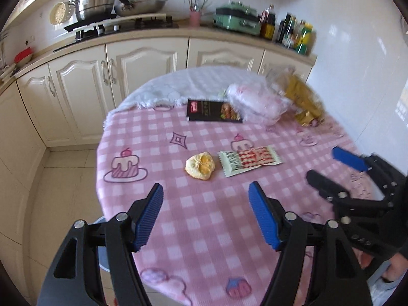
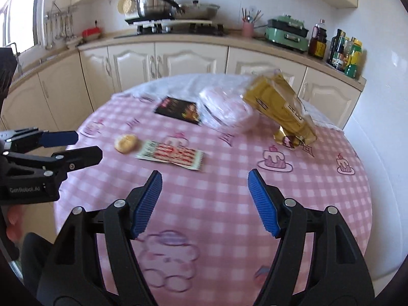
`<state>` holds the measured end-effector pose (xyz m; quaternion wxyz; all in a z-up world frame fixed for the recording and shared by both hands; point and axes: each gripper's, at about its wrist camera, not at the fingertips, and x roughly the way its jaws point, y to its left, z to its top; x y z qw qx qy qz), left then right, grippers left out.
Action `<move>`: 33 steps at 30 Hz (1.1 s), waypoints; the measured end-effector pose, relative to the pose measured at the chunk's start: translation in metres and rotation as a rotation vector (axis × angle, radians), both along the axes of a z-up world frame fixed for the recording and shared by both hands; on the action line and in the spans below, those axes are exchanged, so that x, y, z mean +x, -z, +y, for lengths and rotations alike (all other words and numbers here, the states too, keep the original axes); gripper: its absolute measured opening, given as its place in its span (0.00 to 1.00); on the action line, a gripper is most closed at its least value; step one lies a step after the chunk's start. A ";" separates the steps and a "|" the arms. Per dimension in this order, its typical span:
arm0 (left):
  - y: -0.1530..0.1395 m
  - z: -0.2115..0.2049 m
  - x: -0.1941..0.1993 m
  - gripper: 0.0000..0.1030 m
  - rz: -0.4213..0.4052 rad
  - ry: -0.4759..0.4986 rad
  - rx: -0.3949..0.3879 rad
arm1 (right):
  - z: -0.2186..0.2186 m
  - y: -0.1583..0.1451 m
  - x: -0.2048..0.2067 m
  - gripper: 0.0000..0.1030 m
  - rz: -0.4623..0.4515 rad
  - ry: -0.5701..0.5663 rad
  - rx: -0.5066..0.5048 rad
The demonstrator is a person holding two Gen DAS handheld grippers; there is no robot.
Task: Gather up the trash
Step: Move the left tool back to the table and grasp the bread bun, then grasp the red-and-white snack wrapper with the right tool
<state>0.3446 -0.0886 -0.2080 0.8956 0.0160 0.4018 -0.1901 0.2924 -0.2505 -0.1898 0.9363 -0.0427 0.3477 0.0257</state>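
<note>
- left hand-held gripper and right hand-held gripper both wide, holding nothing, above the tabletop
- drop low over the red-white wrapper, pinch one edge
- yellow peel just left, avoid nudging it

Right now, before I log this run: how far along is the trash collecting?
Nothing looks collected. Both the left gripper and right gripper are open and empty above the table. Left on it: the yellow peel, red-and-white wrapper, black packet, clear plastic bag and gold bag. No bin is in view.
</note>
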 end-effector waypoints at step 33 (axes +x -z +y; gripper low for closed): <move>-0.002 0.012 0.010 0.33 -0.010 -0.040 -0.052 | 0.031 0.032 0.093 0.36 0.215 -0.324 0.041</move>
